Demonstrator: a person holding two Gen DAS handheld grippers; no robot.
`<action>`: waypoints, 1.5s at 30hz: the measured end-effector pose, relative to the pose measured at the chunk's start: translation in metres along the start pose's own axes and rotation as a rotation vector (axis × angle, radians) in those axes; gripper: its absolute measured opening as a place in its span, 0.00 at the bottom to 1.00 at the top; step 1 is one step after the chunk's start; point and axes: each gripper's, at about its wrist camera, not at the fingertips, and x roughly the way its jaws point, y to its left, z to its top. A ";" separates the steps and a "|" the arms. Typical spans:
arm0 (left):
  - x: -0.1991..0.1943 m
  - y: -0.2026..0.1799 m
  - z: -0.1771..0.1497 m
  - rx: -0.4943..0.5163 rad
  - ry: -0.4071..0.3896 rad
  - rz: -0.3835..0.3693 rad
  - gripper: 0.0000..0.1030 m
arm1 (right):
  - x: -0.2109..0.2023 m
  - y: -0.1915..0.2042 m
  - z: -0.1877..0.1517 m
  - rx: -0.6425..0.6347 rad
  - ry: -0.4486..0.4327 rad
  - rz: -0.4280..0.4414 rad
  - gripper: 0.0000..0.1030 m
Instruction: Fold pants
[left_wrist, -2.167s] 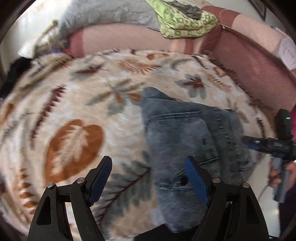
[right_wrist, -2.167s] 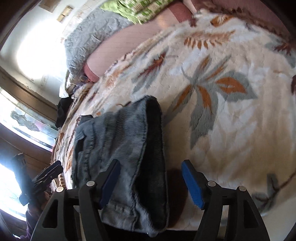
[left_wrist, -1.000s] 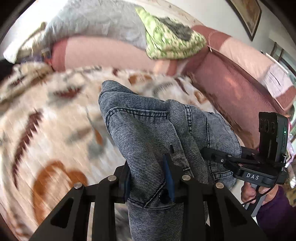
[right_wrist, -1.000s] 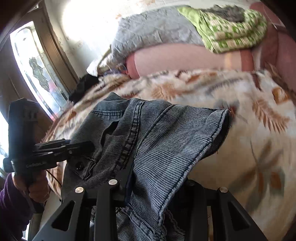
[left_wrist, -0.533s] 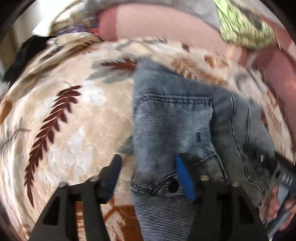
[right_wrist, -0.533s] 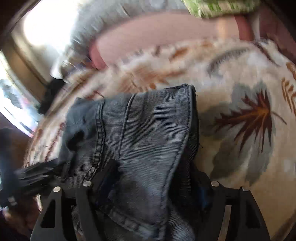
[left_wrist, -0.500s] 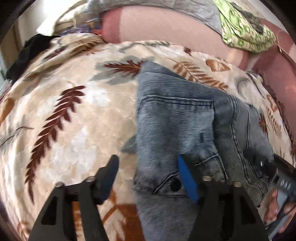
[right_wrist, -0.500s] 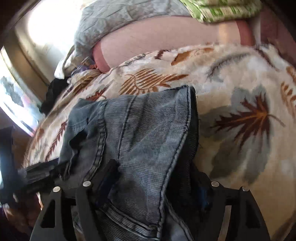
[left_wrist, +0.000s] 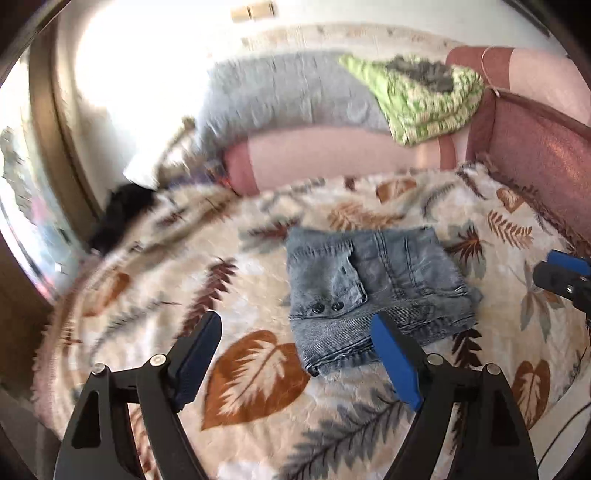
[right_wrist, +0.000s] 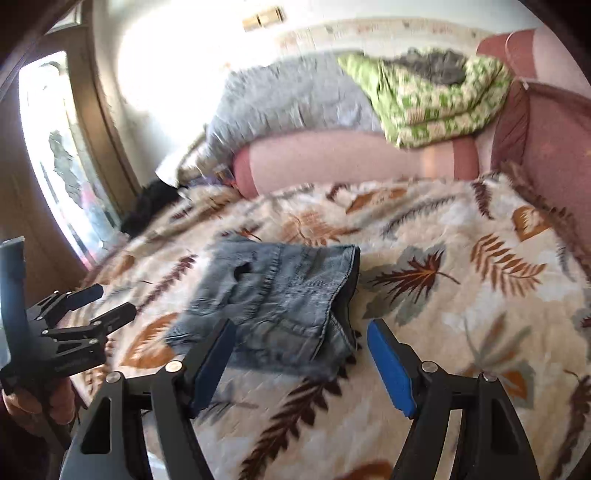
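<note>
The grey-blue denim pants (left_wrist: 373, 291) lie folded into a compact rectangle on the leaf-patterned blanket (left_wrist: 251, 376). They also show in the right wrist view (right_wrist: 280, 310). My left gripper (left_wrist: 295, 354) is open and empty, held back above the blanket, near side of the pants. My right gripper (right_wrist: 299, 362) is open and empty, just short of the pants' near edge. The right gripper's blue pads (left_wrist: 565, 262) show at the right edge of the left wrist view. The left gripper (right_wrist: 96, 306) shows at the left of the right wrist view.
A pink bolster (left_wrist: 332, 155) lies along the bed's far side under a grey quilt (left_wrist: 284, 96) and a green patterned blanket (left_wrist: 428, 99). A dark red padded side (left_wrist: 539, 155) runs along the right. A dark garment (left_wrist: 122, 210) lies at the far left by a window.
Both grippers have let go of the pants, opened wide and pulled back and up. The folded pants now lie flat on the blanket, farther from both cameras.
</note>
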 end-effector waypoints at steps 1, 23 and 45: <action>-0.015 -0.001 0.001 -0.006 -0.019 0.022 0.81 | -0.016 0.004 -0.002 -0.008 -0.020 -0.002 0.75; -0.160 0.014 0.016 -0.128 -0.198 0.186 0.96 | -0.156 0.066 -0.027 -0.178 -0.233 -0.009 0.75; -0.154 0.033 0.005 -0.158 -0.166 0.184 0.96 | -0.137 0.089 -0.032 -0.224 -0.179 0.007 0.75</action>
